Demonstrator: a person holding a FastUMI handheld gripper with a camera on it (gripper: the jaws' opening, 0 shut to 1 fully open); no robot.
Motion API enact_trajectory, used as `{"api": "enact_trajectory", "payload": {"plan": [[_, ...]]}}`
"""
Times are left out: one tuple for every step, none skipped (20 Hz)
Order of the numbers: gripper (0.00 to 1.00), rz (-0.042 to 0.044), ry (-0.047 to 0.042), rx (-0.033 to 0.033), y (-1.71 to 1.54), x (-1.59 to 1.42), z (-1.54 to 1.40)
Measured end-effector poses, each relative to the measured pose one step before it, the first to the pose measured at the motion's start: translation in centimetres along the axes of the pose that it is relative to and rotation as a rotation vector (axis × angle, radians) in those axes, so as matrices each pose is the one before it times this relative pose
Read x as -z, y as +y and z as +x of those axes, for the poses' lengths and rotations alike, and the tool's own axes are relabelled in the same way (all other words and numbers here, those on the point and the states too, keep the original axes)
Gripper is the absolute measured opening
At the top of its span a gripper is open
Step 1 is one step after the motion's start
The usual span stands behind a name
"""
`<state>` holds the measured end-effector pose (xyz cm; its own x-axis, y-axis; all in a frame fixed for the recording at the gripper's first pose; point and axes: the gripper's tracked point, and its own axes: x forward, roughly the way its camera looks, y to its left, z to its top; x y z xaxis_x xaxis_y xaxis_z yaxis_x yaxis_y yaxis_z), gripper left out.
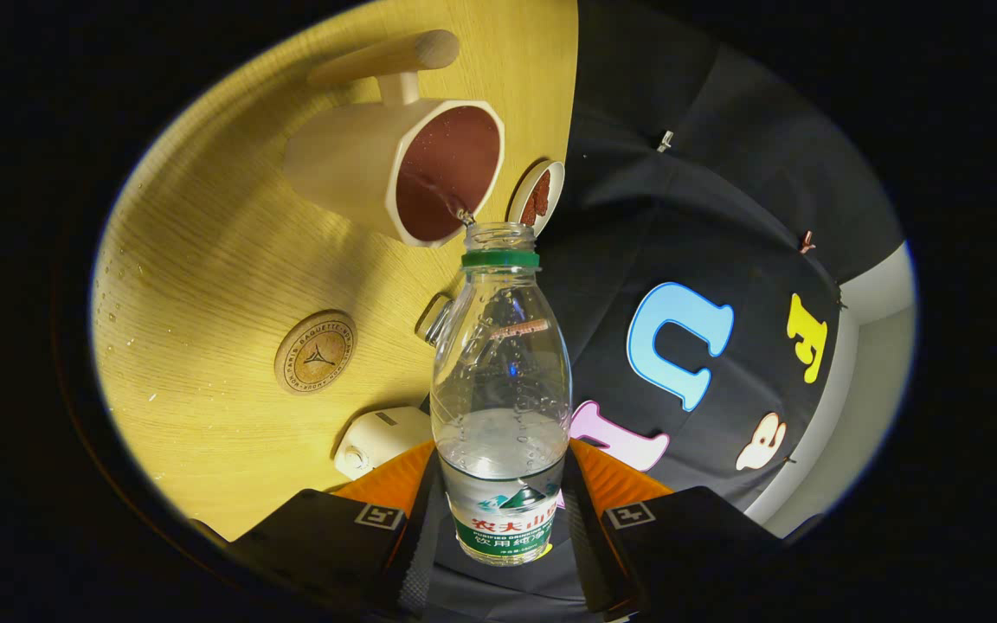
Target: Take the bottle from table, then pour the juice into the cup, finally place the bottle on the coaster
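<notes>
Pouring now: tool (pixel 500 510) clamped on the bottle (pixel 500 381), mouth at the cup (pixel 403 164). Next, I'd say: tip it upright, carry to the coaster (pixel 315 352).

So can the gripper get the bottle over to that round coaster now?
Probably yes. The gripper is shut on the bottle, and the coaster lies bare on the table, beside the cup, nothing between.

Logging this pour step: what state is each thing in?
Clear plastic bottle: uncapped, tilted toward the cup, partly full.
Beige faceted cup: holds liquid.
Round cork coaster: bare.
Hand-held gripper: shut on the bottle.
Wooden table: speckled with droplets.
</notes>
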<state>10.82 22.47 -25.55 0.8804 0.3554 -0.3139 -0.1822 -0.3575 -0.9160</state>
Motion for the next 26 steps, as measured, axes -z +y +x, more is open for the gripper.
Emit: {"api": "enact_trajectory", "payload": {"plan": [[0.69, -0.01124, -0.00588, 0.00296, -0.231, -0.048, -0.140], [0.69, -0.01270, -0.00575, 0.00579, -0.183, -0.048, 0.013], [0.69, -0.01485, -0.00557, 0.00493, -0.147, -0.139, -0.029], [0.69, -0.01481, -0.00425, 0.00671, -0.282, -0.068, 0.231], [0.69, -0.01328, -0.00263, 0.00565, -0.271, -0.027, 0.039], [0.69, -0.01097, -0.00150, 0.00473, -0.284, 0.244, 0.076], [0.69, -0.01053, -0.00119, 0.00444, -0.307, 0.113, -0.075], [0.69, -0.01286, -0.00209, 0.00533, -0.487, 0.204, 0.012], [0.69, -0.01769, -0.00638, 0.00951, -0.410, 0.161, -0.010], [0.69, -0.01994, -0.00899, 0.01060, -0.217, 0.185, 0.001], [0.69, -0.01665, -0.00978, 0.00497, -0.050, -0.045, -0.070], [0.69, -0.01655, -0.01076, 0.00351, -0.164, -0.081, -0.116], [0.69, -0.01775, -0.00924, 0.00516, -0.130, -0.086, -0.002], [0.69, -0.01469, -0.00578, 0.00477, -0.278, -0.095, 0.062], [0.69, -0.00552, -0.00183, 0.00047, -0.005, 0.073, -0.072], [0.69, 0.00203, 0.00073, -0.00186, 0.202, 0.134, -0.066], [0.69, 0.00320, 0.00140, -0.00239, 0.103, 0.103, 0.003], [0.69, 0.00254, 0.00023, -0.00135, 0.043, -0.085, 0.054], [0.69, 0.00210, -0.00062, -0.00085, -0.050, -0.126, -0.024], [0.69, 0.00012, -0.00081, -0.00004, -0.078, 0.016, 0.095], [0.69, -0.00074, -0.00080, -0.00146, 0.053, -0.074, -0.017], [0.69, 0.00157, -0.00074, -0.00148, -0.020, -0.055, 0.023], [0.69, 0.00389, -0.00054, 0.00263, 0.011, -0.032, -0.056], [0.69, 0.01367, 0.00060, 0.00740, -0.063, -0.085, -0.130], [0.69, 0.02810, -0.00266, 0.00555, 0.009, -0.180, -0.046], [0.69, 0.03920, -0.00139, -0.00525, 0.480, -0.189, -0.146]]}}
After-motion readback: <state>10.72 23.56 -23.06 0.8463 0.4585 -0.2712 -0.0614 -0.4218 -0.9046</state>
